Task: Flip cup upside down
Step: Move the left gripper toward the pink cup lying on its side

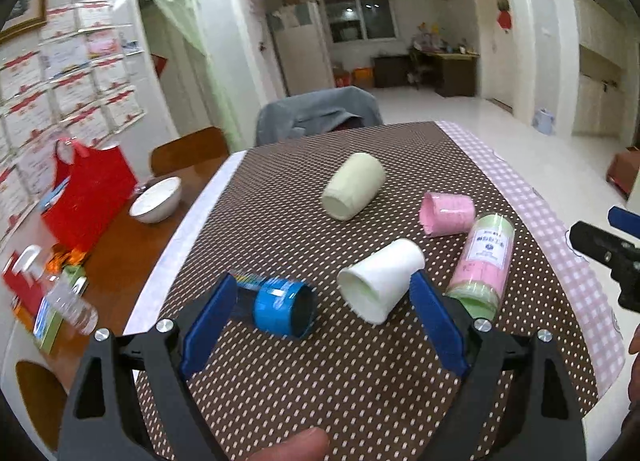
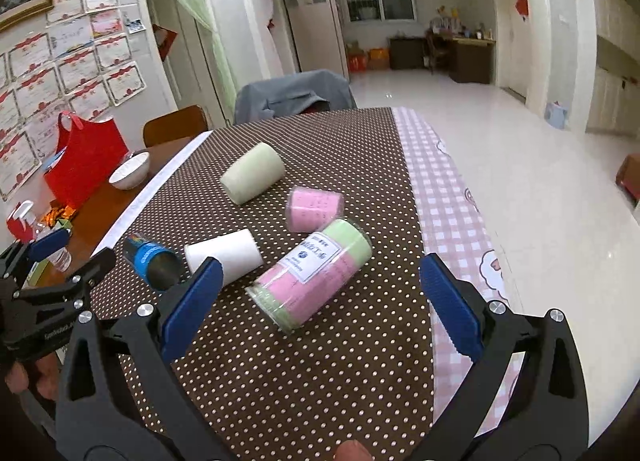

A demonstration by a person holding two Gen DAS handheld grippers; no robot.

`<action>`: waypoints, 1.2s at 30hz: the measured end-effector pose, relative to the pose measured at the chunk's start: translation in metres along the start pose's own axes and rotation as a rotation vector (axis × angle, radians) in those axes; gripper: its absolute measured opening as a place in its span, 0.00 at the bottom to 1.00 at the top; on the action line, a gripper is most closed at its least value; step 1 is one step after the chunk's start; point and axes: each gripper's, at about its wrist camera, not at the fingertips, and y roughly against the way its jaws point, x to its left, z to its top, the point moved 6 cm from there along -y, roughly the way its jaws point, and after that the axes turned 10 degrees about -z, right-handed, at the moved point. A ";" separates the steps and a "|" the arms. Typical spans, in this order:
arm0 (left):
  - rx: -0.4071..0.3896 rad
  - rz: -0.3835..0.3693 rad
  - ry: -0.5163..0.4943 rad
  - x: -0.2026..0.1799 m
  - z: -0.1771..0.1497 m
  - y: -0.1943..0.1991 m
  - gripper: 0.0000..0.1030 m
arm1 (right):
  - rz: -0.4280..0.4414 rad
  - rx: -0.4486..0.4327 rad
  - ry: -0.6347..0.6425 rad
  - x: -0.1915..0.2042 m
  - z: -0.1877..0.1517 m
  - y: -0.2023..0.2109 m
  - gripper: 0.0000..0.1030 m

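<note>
Several cups lie on their sides on the brown dotted tablecloth [image 1: 320, 361]: a blue cup [image 1: 280, 307] [image 2: 154, 259], a white cup [image 1: 380, 281] [image 2: 230, 255], a pale green cup [image 1: 354, 191] [image 2: 252, 173], a small pink cup [image 1: 448, 213] [image 2: 316, 208] and a tall pink-and-green labelled cup [image 1: 482, 261] [image 2: 312, 275]. My left gripper [image 1: 324, 321] is open and empty, held just before the blue and white cups. My right gripper [image 2: 320, 297] is open and empty, held just before the tall cup.
A white bowl [image 1: 156, 199], a red bag [image 1: 86, 197] and a plastic bottle [image 1: 68, 301] stand on the wooden table at the left. A chair with grey cloth [image 1: 316, 113] stands behind the table. A pink checked cloth [image 2: 452, 221] covers the right edge.
</note>
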 end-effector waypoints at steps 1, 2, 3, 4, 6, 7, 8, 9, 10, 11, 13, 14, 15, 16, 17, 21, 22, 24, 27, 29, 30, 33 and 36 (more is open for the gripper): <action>0.009 -0.011 -0.014 -0.002 0.005 -0.008 0.84 | -0.002 0.008 -0.010 -0.003 0.002 -0.005 0.94; 0.021 -0.017 -0.030 -0.005 0.010 -0.015 0.84 | -0.005 0.016 -0.019 -0.006 0.005 -0.010 0.94; 0.034 -0.023 -0.052 -0.008 0.015 -0.025 0.84 | -0.008 0.023 -0.024 -0.008 0.006 -0.015 0.94; 0.043 -0.028 -0.069 -0.011 0.019 -0.032 0.84 | -0.013 0.034 -0.030 -0.012 0.009 -0.021 0.94; 0.060 -0.042 -0.107 -0.016 0.027 -0.046 0.84 | -0.019 0.047 -0.040 -0.017 0.012 -0.031 0.94; 0.072 -0.053 -0.129 -0.020 0.031 -0.055 0.84 | -0.022 0.053 -0.045 -0.020 0.013 -0.035 0.94; 0.088 -0.069 -0.145 -0.023 0.035 -0.065 0.84 | -0.023 0.060 -0.050 -0.023 0.015 -0.040 0.94; 0.101 -0.080 -0.155 -0.026 0.037 -0.071 0.84 | -0.024 0.064 -0.053 -0.025 0.016 -0.043 0.94; 0.117 -0.090 -0.174 -0.030 0.040 -0.082 0.84 | -0.025 0.072 -0.058 -0.028 0.017 -0.048 0.94; 0.131 -0.092 -0.192 -0.033 0.043 -0.091 0.84 | -0.025 0.079 -0.062 -0.031 0.017 -0.052 0.94; 0.150 -0.089 -0.220 -0.037 0.047 -0.105 0.84 | -0.025 0.095 -0.066 -0.034 0.020 -0.061 0.94; 0.160 -0.097 -0.234 -0.039 0.049 -0.112 0.84 | -0.026 0.099 -0.068 -0.035 0.020 -0.065 0.94; 0.173 -0.109 -0.246 -0.041 0.051 -0.119 0.84 | -0.027 0.107 -0.069 -0.037 0.022 -0.069 0.94; 0.181 -0.112 -0.254 -0.042 0.052 -0.124 0.84 | -0.025 0.111 -0.071 -0.039 0.023 -0.073 0.94; 0.188 -0.115 -0.269 -0.044 0.054 -0.130 0.84 | -0.023 0.114 -0.074 -0.040 0.024 -0.075 0.94; 0.233 -0.170 -0.334 -0.058 0.056 -0.151 0.84 | -0.019 0.123 -0.076 -0.043 0.028 -0.086 0.94; 0.246 -0.182 -0.373 -0.065 0.057 -0.158 0.84 | -0.019 0.127 -0.075 -0.044 0.029 -0.089 0.94; 0.255 -0.189 -0.425 -0.072 0.057 -0.164 0.84 | -0.020 0.133 -0.077 -0.046 0.029 -0.094 0.94; 0.289 -0.236 -0.531 -0.087 0.057 -0.178 0.84 | -0.023 0.145 -0.090 -0.051 0.028 -0.103 0.94; 0.311 -0.266 -0.584 -0.095 0.056 -0.187 0.84 | -0.026 0.153 -0.102 -0.055 0.028 -0.108 0.94; 0.328 -0.279 -0.622 -0.099 0.055 -0.193 0.84 | -0.028 0.158 -0.109 -0.058 0.028 -0.111 0.94; 0.371 -0.332 -0.712 -0.111 0.054 -0.207 0.84 | -0.033 0.165 -0.123 -0.065 0.027 -0.117 0.94; 0.427 -0.401 -0.780 -0.118 0.053 -0.224 0.84 | -0.033 0.172 -0.137 -0.068 0.027 -0.120 0.94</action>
